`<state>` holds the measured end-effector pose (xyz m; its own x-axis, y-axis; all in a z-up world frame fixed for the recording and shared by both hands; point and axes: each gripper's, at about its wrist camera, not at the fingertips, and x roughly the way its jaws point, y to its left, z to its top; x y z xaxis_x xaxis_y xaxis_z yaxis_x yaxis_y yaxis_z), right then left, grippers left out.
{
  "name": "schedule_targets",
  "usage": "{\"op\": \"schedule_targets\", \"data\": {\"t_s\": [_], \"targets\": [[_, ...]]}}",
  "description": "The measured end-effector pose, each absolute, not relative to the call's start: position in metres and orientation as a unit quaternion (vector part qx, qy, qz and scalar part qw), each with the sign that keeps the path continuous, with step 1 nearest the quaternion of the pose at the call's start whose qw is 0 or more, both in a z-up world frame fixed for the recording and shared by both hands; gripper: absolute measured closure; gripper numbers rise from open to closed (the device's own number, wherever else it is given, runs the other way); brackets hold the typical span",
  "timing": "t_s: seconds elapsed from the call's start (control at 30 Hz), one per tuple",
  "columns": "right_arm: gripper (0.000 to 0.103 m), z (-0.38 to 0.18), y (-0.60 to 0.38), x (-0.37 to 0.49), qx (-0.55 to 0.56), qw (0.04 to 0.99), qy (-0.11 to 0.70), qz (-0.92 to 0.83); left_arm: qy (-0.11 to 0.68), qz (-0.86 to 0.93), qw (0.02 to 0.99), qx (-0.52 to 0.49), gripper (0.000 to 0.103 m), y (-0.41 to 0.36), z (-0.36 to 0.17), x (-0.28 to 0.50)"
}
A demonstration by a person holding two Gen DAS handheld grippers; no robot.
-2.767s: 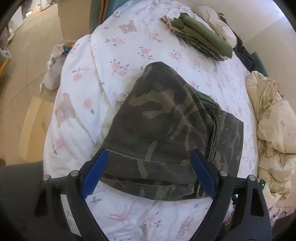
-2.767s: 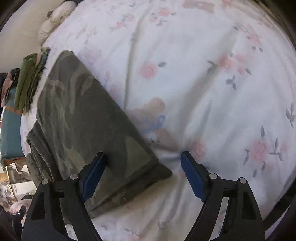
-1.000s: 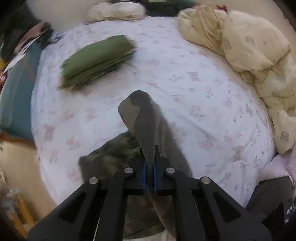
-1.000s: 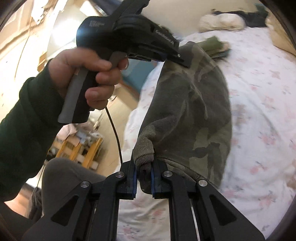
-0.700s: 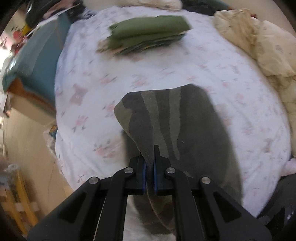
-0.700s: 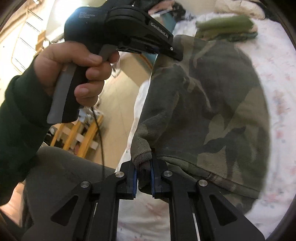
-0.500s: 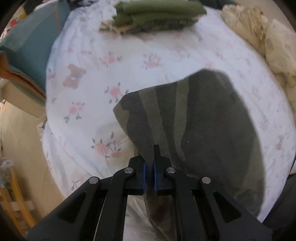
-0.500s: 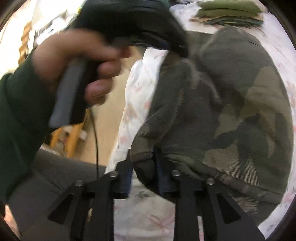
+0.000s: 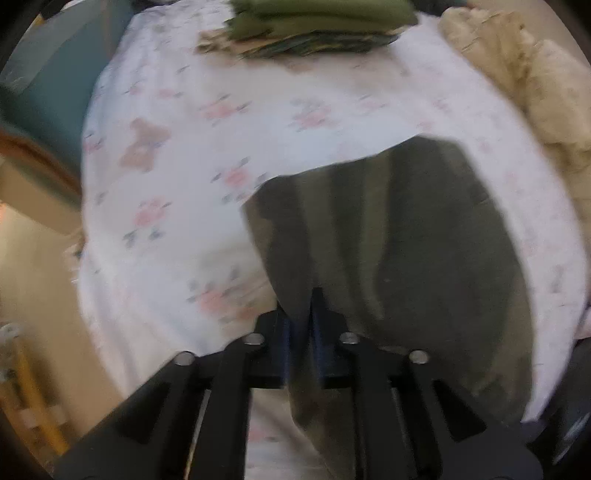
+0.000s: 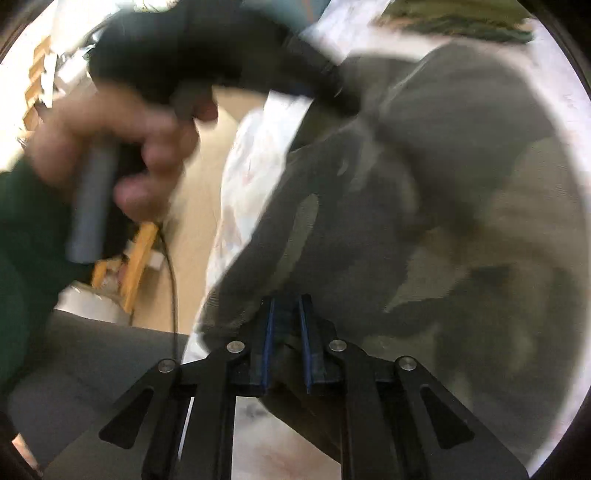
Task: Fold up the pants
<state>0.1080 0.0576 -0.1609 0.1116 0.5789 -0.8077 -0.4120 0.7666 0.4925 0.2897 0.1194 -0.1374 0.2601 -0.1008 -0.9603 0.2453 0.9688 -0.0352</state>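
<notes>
Camouflage pants are spread on the floral bedsheet, near the bed's edge. Left gripper: jaws have just been opening, a narrow gap is seen, a fold of the pants runs up between the pads; whether the pads press it cannot be told through the blur. Right gripper: jaws have just been closing, the pants' thick hem is pinched between the blue pads. A hand on the left gripper's handle is seen in the right wrist view. A stack of folded green garments lies farther up the bed, a cream comforter at right.
</notes>
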Motion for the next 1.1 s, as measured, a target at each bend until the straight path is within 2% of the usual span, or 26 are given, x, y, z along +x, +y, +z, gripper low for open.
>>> {"op": "schedule_targets", "data": {"t_s": [0.03, 0.1, 0.13, 0.23, 0.3, 0.37, 0.47, 0.53, 0.6, 0.67, 0.7, 0.77, 0.83, 0.87, 0.97, 1.1], "targets": [[0.09, -0.17, 0.065, 0.107, 0.066, 0.737, 0.585, 0.332, 0.594, -0.072, 0.795, 0.093, 0.073, 0.123, -0.141, 0.287], [0.09, -0.187, 0.075, 0.104, 0.068, 0.739, 0.589, 0.32, 0.57, -0.002, 0.803, 0.177, 0.075, 0.127, -0.142, 0.284], [0.09, -0.187, 0.077, 0.103, 0.067, 0.742, 0.586, 0.319, 0.566, -0.005, 0.807, 0.172, 0.076, 0.132, -0.139, 0.283], [0.09, -0.185, 0.08, 0.101, 0.066, 0.746, 0.586, 0.31, 0.569, -0.081, 0.817, 0.042, 0.076, 0.151, -0.123, 0.28], [0.09, -0.179, 0.083, 0.095, 0.046, 0.749, 0.583, 0.311, 0.555, -0.149, 0.818, -0.009, 0.076, 0.147, -0.113, 0.276], [0.089, -0.169, 0.101, 0.088, 0.039, 0.75, 0.579, 0.316, 0.557, -0.174, 0.812, 0.001, 0.076, 0.135, -0.118, 0.272], [0.089, -0.157, 0.108, 0.071, 0.041, 0.743, 0.579, 0.333, 0.62, -0.143, 0.768, 0.071, 0.078, 0.109, -0.168, 0.272], [0.089, -0.153, 0.102, 0.067, 0.051, 0.738, 0.586, 0.332, 0.634, -0.125, 0.758, 0.087, 0.078, 0.104, -0.191, 0.272], [0.089, -0.135, 0.077, 0.06, 0.088, 0.75, 0.566, 0.331, 0.635, -0.121, 0.757, 0.097, 0.077, 0.098, -0.193, 0.275], [0.082, -0.119, 0.043, 0.058, 0.122, 0.766, 0.547, 0.314, 0.639, -0.116, 0.754, 0.099, 0.076, 0.097, -0.193, 0.278], [0.074, -0.108, 0.012, 0.054, 0.152, 0.78, 0.53, 0.296, 0.639, -0.116, 0.754, 0.102, 0.076, 0.095, -0.193, 0.278], [0.029, -0.097, -0.028, 0.043, 0.185, 0.8, 0.506, 0.263, 0.635, -0.12, 0.754, 0.115, 0.075, 0.092, -0.196, 0.279], [0.009, -0.096, -0.073, 0.034, 0.213, 0.822, 0.484, 0.21, 0.634, -0.12, 0.755, 0.116, 0.075, 0.09, -0.197, 0.279], [0.006, -0.104, -0.094, 0.031, 0.235, 0.823, 0.485, 0.179, 0.634, -0.119, 0.755, 0.117, 0.075, 0.089, -0.197, 0.279], [0.006, -0.147, -0.14, 0.042, 0.335, 0.776, 0.518, 0.13, 0.63, -0.119, 0.757, 0.125, 0.075, 0.084, -0.197, 0.277], [0.006, -0.203, -0.143, 0.047, 0.429, 0.709, 0.546, 0.127, 0.623, -0.109, 0.762, 0.138, 0.075, 0.073, -0.194, 0.26]]}}
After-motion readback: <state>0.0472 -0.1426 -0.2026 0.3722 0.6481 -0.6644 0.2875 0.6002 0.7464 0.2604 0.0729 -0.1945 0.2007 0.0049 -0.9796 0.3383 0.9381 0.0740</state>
